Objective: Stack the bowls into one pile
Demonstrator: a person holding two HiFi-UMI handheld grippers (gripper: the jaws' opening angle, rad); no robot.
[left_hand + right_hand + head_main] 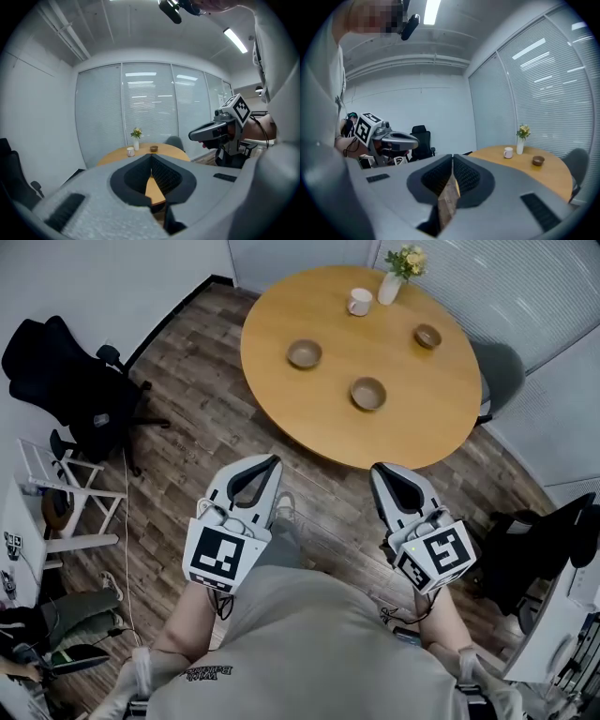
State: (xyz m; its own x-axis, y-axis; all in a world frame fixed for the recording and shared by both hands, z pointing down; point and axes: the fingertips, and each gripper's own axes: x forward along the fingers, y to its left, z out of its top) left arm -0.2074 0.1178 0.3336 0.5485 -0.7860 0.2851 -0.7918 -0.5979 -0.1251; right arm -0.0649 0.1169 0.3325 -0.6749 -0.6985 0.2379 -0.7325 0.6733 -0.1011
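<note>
Left gripper (268, 465) and right gripper (380, 472) are hanging short of the desk (281, 409), jaws pressed together on nothing; near bowl (368, 394), left bowl (304, 353) and far bowl (427, 336) are sitting well apart on it; opening one gripper before reaching a rim is looking wise.

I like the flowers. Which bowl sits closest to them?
The right-hand bowl, near the flower vase; the middle bowl and left bowl sit farther away.
</note>
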